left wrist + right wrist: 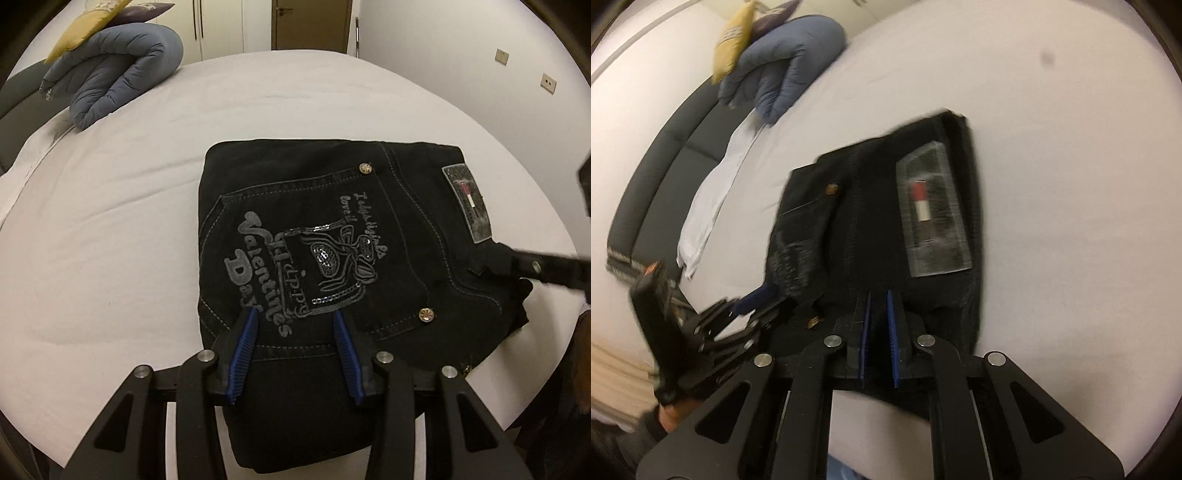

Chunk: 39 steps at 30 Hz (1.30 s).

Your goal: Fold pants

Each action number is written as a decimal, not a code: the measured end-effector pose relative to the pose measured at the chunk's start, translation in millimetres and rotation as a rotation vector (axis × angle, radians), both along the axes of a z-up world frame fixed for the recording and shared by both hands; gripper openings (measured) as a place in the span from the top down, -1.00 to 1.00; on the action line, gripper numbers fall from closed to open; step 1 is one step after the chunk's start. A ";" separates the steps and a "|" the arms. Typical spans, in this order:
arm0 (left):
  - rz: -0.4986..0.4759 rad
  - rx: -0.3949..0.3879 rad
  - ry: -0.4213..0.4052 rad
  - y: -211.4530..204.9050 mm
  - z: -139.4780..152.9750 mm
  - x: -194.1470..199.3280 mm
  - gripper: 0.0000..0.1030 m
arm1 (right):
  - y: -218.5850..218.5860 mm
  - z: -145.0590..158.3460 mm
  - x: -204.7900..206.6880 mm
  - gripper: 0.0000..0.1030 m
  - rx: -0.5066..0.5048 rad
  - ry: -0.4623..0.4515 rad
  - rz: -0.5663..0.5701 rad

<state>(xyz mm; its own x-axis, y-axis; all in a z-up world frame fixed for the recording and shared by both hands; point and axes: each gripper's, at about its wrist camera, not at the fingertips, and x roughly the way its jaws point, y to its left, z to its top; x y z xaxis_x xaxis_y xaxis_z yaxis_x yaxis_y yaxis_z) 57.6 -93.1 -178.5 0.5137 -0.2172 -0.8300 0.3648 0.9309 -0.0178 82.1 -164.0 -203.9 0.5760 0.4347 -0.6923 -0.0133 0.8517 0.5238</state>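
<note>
One pair of black pants [317, 236] lies on the white bed [129, 221], in the middle of the left wrist picture. It is already folded into a small thick square. The back pocket with grey words and shiny bits faces up, and a grey patch [467, 203] sits at its right side. So the folding looks almost done. What may be left is a last pat to make it flat, and then letting go.

At the bottom middle of that picture, the left hand-held gripper [295, 325] hangs over the near edge of the pants. Its blue fingers are spread wide and hold nothing.

In the right wrist picture, the right hand-held gripper [878, 314] is at the bottom middle, at the edge of the pants near the patch. Its blue fingers are close together with a thin gap. Dark cloth sits at the gap, but the picture is blurry, so I cannot tell if it is pinching the cloth.

Far off, in the upper left, a rolled blue blanket [118, 70] and a yellow pillow [85, 29] rest on the bed. They are well apart from the pants. Nothing stands in the way.
</note>
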 end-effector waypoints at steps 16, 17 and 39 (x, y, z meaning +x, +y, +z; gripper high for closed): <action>0.008 0.012 0.009 -0.9 -2.4 9.1 0.13 | 6.4 -19.5 -35.8 0.81 -0.031 -0.043 -0.004; 0.007 0.012 0.007 -1.0 -3.0 8.9 0.13 | 5.4 -26.5 -37.8 0.81 -0.022 -0.062 0.002; 0.186 -0.179 0.034 77.2 32.3 48.1 -0.90 | -77.1 13.1 -29.5 -0.23 0.108 -0.035 -0.151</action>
<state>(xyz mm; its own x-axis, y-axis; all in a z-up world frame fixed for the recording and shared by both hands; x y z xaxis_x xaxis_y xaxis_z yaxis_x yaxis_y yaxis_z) 105.7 -16.0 -146.2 0.5310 -0.2666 -0.8044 0.1844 0.9628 -0.1974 52.6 -241.1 -190.8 0.6633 0.4121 -0.6246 0.0911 0.7840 0.6140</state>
